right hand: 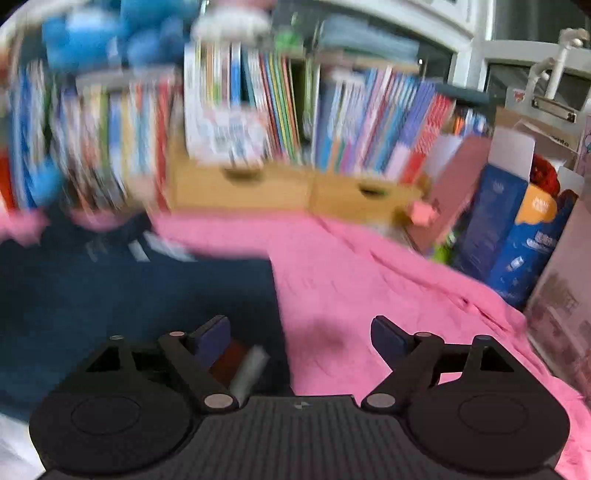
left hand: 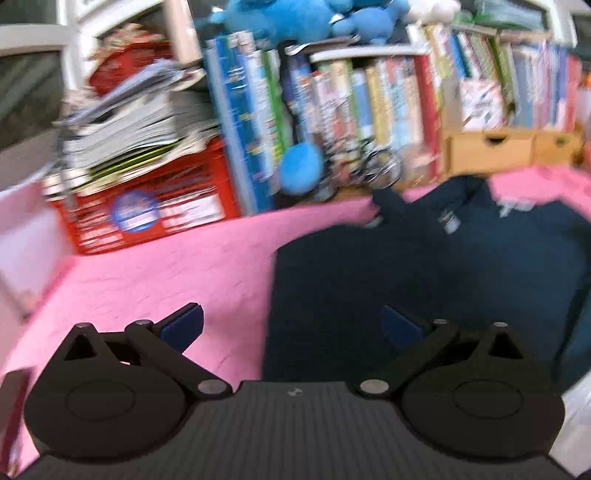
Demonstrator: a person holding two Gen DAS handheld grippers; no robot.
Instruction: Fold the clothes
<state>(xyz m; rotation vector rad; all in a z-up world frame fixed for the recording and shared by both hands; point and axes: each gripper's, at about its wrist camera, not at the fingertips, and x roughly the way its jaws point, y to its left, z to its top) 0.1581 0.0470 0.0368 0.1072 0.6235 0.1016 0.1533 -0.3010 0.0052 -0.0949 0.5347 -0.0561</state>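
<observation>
- The left gripper (left hand: 291,326) hung with its blue-padded jaws spread wide and nothing between them; one pad sat over pink cloth, the other over dark fabric.
- The right gripper (right hand: 301,338) was likewise wide apart and empty, its 9 o'clock pad above the garment's edge.
- A navy sweatshirt (left hand: 424,280) lay flat on the pink blanket (left hand: 166,273), filling the 3 o'clock side of the left view and the 9 o'clock side of the right view, its neckline with a small label toward 12 o'clock.
- Its fabric looked smooth, the side edge straight; motion blur hid finer detail.
- Farther off at 12 o'clock stood wooden drawers (right hand: 295,188), rows of books (left hand: 369,103) and blue plush toys (left hand: 295,18).
</observation>
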